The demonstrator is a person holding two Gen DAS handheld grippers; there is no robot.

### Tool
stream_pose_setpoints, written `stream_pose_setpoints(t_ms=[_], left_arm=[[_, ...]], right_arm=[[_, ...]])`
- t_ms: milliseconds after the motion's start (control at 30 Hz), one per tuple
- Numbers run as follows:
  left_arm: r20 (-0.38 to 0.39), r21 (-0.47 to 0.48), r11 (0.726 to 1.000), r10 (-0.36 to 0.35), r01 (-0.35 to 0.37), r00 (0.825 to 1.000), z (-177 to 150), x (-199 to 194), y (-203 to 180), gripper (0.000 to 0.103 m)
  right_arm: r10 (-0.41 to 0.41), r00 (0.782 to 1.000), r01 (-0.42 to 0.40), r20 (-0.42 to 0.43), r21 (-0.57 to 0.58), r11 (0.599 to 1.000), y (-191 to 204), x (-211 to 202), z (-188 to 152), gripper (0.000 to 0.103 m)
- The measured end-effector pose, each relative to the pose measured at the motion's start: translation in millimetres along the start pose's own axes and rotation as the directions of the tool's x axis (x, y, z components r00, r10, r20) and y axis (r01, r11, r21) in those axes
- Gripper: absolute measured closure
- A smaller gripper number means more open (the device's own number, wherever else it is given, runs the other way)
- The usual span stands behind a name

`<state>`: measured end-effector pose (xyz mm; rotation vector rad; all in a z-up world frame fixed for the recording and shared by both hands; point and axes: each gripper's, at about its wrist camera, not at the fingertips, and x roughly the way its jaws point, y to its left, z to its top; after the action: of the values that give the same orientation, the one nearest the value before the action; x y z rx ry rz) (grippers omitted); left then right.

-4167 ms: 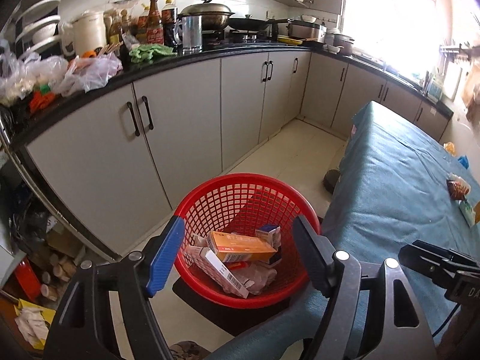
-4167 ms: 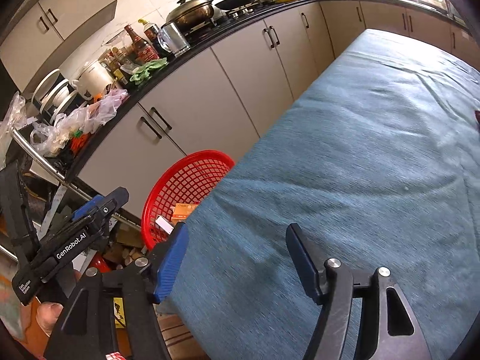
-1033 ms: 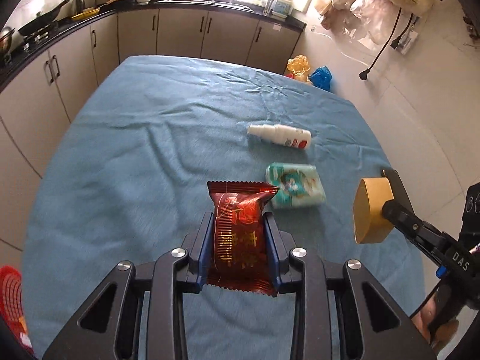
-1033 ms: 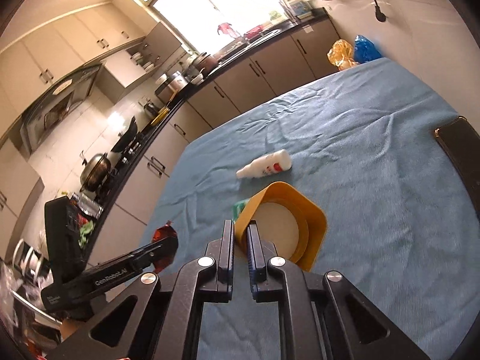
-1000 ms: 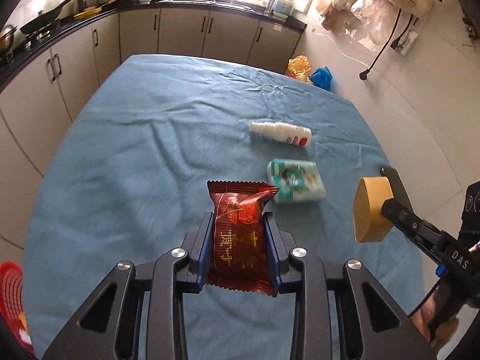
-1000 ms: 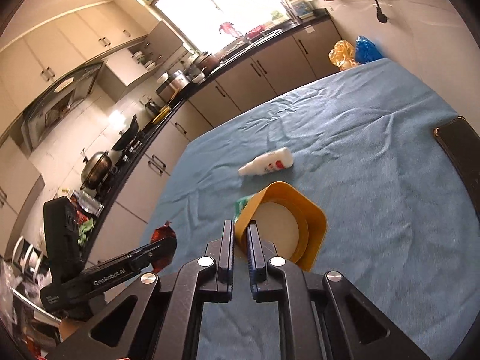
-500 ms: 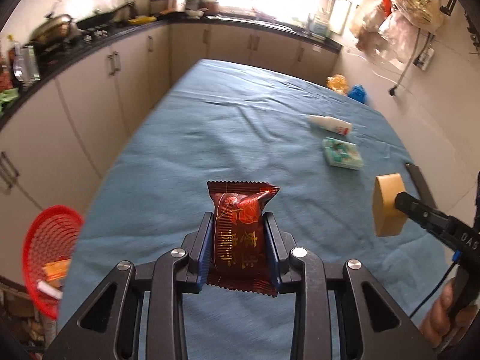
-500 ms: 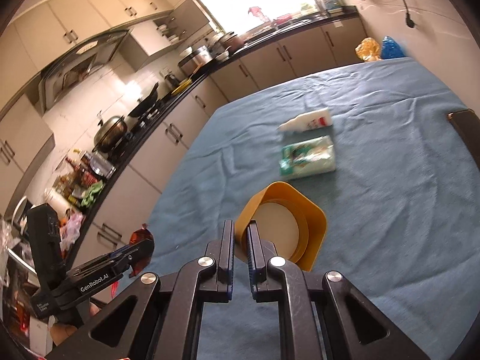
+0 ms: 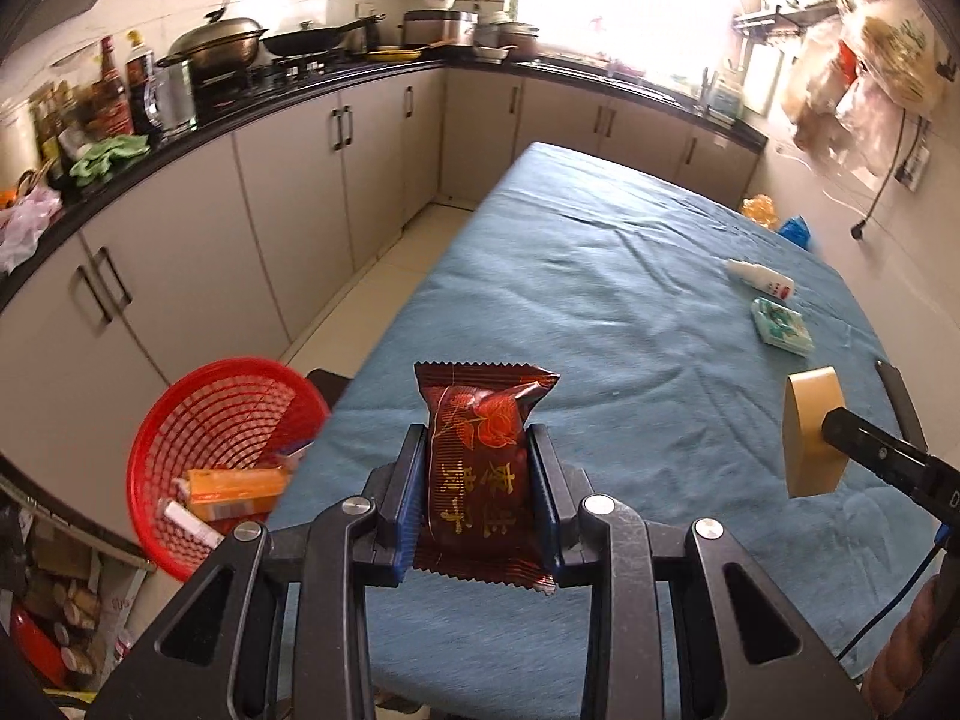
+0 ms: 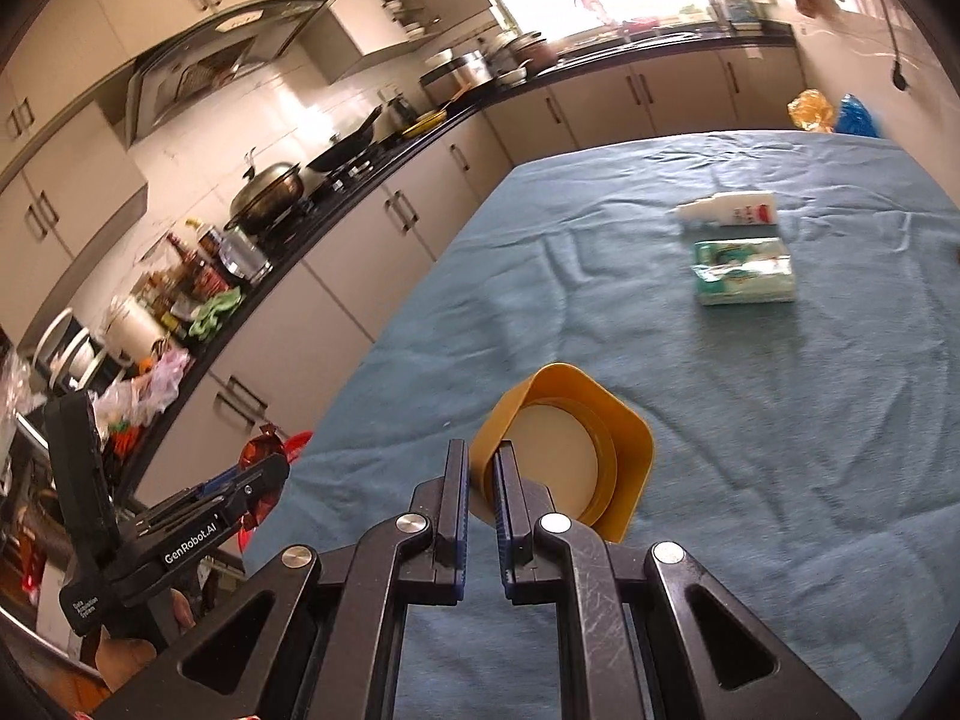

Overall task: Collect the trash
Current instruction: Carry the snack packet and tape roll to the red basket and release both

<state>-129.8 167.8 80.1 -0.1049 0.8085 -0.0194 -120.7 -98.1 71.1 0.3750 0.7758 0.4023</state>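
My left gripper (image 9: 478, 444) is shut on a dark red snack packet (image 9: 480, 456), held upright above the near end of the blue-clothed table (image 9: 600, 300). A red mesh basket (image 9: 222, 414) with boxes inside stands on the floor down to the left. My right gripper (image 10: 480, 468) is shut on the rim of a yellow paper cup (image 10: 576, 450), which also shows at the right of the left wrist view as the same cup (image 9: 810, 432). Farther along the table lie a white bottle (image 9: 759, 279) and a green tissue pack (image 9: 780, 324).
Grey cabinets (image 9: 288, 180) under a black counter with pots and bottles run along the left, with a strip of floor between them and the table. A dark phone (image 9: 897, 402) lies at the table's right edge. Bags hang on the right wall.
Both grippers have swung left across the table with packet and cup still held. The red basket has come into the left wrist view and grown larger; bottle and tissue pack have slid right.
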Motion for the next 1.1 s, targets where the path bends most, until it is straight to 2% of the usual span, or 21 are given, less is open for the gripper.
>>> stream_pose_setpoints(t_ms=[600, 1100], left_arm=[[0.005, -0.138, 0.987, 0.084, -0.082, 0.996, -12.8, -1.3, 81.7, 0.072], [-0.033, -0.299, 0.946, 0.119, -0.123, 0.992, -18.9, 16.7, 170.0, 0.072]], right_arm=[[0.049, 0.995, -0.061, -0.086, -0.137, 0.989, 78.8, 52.1, -9.1, 0.094], [0.129, 0.971, -0.177, -0.199, -0.245, 0.953, 167.0, 125.9, -12.8, 0.094]])
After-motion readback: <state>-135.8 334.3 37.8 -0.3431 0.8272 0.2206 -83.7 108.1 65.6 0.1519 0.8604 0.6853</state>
